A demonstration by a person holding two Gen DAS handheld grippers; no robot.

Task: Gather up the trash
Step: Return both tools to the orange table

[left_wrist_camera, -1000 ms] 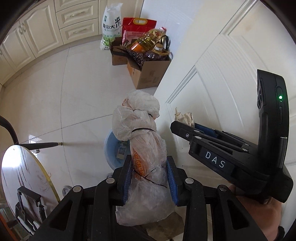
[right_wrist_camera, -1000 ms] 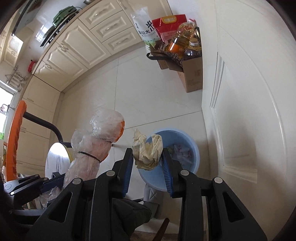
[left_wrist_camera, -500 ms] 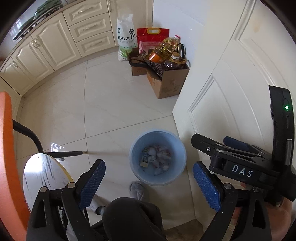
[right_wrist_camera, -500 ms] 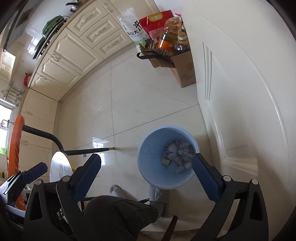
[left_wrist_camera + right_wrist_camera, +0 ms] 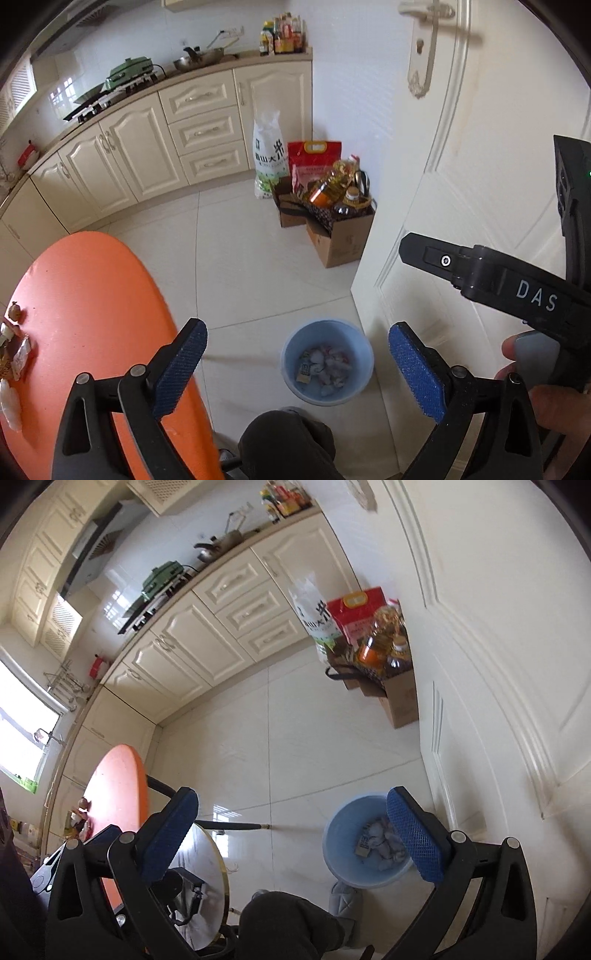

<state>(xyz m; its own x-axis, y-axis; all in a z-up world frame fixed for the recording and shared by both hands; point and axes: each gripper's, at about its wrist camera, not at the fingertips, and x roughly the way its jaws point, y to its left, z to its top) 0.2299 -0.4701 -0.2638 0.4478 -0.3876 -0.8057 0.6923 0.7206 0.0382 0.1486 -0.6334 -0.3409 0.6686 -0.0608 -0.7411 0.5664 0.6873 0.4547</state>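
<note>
A light blue bin (image 5: pixel 289 355) stands on the floor by the door, with crumpled trash (image 5: pixel 325 365) in its bottom. My left gripper (image 5: pixel 295 328) hangs high above it with its jaws still opening and nothing between the blue pads. In the right wrist view my right gripper (image 5: pixel 291 801) is open and empty, and the bin (image 5: pixel 332 853) with its trash (image 5: pixel 384 843) shows behind the right pad. One finger (image 5: pixel 432 258) of the right gripper crosses the left wrist view, held by a hand (image 5: pixel 546 402). More small scraps (image 5: pixel 14 354) lie on the orange table (image 5: pixel 85 314).
A white door (image 5: pixel 480 147) stands just right of the bin. A cardboard box (image 5: pixel 340 240) of oil bottles and rice bags sits further back. A round marble-topped stool (image 5: pixel 207 867) and the orange table (image 5: pixel 114 775) are on the left. The person's knee (image 5: pixel 284 443) is below.
Both grippers opened wide; the tied plastic bag and the crumpled paper left the jaws. Both then rose and tipped up, so the counter and orange table came into view.
</note>
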